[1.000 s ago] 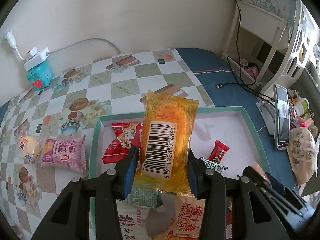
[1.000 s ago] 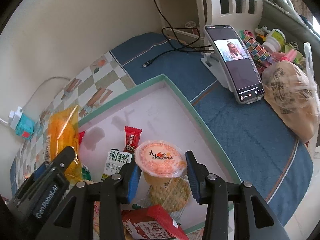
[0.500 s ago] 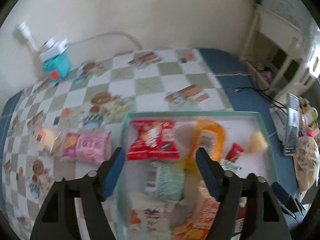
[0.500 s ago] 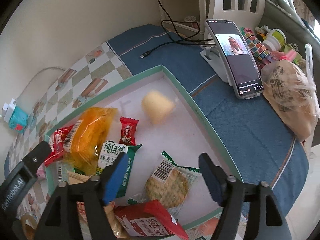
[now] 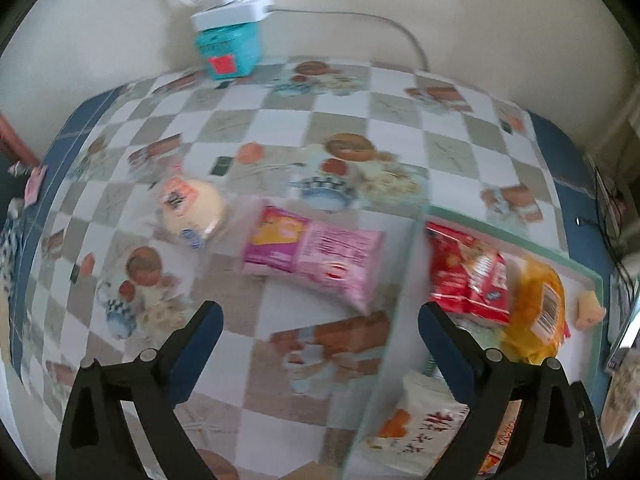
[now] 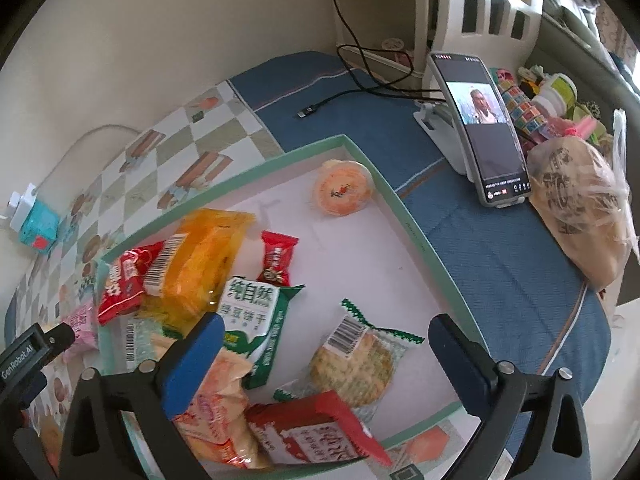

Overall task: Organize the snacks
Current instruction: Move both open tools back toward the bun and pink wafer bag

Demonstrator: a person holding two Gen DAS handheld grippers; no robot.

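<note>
Pink packet (image 5: pixel 316 260): on counter (image 5: pixel 280 128), outside box (image 6: pixel 404 216) left edge, ahead of left gripper (image 5: pixel 320 320), wide, empty; long axis crosswise. Right gripper (image 6: pixel 324 352): wide, empty, farther.

Snack packets (image 6: pixel 208 264) heaped in tray (image 6: pixel 404 208); pink packet (image 5: pixel 316 256) outside.

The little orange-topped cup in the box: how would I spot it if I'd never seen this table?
Find the green-rimmed box on the table. In its far corner, nearest the propped-up phone, the jelly cup lies alone on its side. It is the only round tub; everything else is flat wrappers.
</note>
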